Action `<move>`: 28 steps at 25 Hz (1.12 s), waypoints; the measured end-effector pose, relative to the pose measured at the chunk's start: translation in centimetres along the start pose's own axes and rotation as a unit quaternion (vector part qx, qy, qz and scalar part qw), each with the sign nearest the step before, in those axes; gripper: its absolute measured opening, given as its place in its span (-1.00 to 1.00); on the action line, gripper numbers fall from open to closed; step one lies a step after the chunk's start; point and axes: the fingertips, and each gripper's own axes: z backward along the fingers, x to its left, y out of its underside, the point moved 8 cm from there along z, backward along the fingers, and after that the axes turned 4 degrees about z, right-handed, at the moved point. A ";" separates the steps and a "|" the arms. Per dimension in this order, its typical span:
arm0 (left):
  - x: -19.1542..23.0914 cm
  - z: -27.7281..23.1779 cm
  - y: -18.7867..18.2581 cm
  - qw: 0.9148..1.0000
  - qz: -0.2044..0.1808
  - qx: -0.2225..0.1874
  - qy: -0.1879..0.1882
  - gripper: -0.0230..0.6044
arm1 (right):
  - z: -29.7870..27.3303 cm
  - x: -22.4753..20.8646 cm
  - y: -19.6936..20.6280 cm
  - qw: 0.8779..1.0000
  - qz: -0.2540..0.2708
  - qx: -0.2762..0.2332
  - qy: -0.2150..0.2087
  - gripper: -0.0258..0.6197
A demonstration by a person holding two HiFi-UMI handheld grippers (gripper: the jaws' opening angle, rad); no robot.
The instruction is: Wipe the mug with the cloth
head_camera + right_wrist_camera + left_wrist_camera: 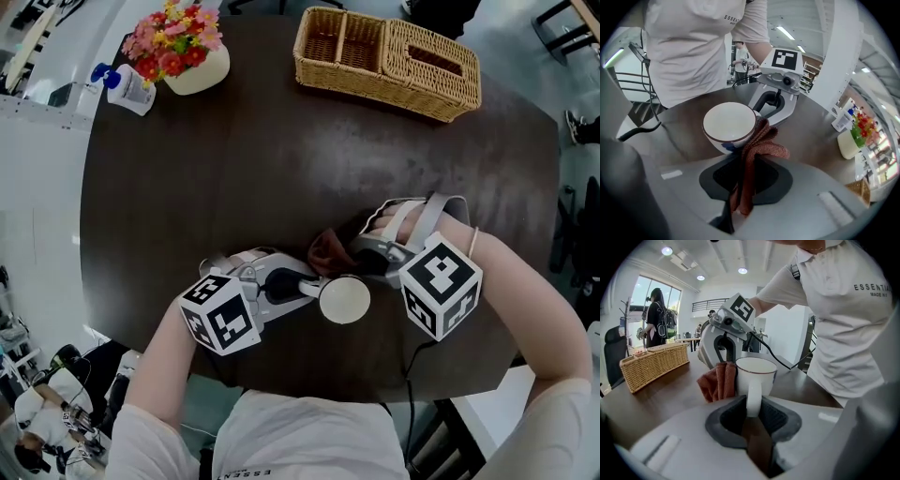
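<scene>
The left gripper pinches the stiff, likely breakable mug by its handle, a sound hold, while the right gripper clamps the limp cloth at the mug's eleven o'clock.

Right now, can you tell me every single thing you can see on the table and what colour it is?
table: one, dark brown, under everything
mug: one, white with a dark rim, near edge of the table, between the two grippers
cloth: one, reddish brown, pressed against the mug's side
basket: one, tan wicker, far side of the table
flower pot: one, white with red, pink and yellow flowers, far left
bottle: one, white with a blue cap, beside the flower pot
left gripper: one, grey, shut on the mug's handle
right gripper: one, grey, shut on the cloth
shirt: one, white, on the person at the near edge
</scene>
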 end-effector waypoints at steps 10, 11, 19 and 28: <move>-0.7 0.1 0.2 0.998 0.043 -0.015 -0.051 -0.69 | 0.4 3.6 1.2 0.994 -0.099 -0.005 0.041 -0.67; -0.8 0.0 0.2 0.997 0.047 -0.015 -0.057 -0.69 | 0.4 4.0 1.3 0.992 -0.116 -0.007 0.044 -0.67; -1.9 -0.1 0.0 0.991 0.071 -0.019 -0.116 -0.69 | 0.8 7.2 0.8 0.960 -0.257 -0.032 0.103 -0.67; -3.7 -0.1 0.5 0.977 0.095 -0.047 -0.185 -0.69 | 0.5 10.6 -1.3 0.910 -0.363 -0.045 0.196 -0.66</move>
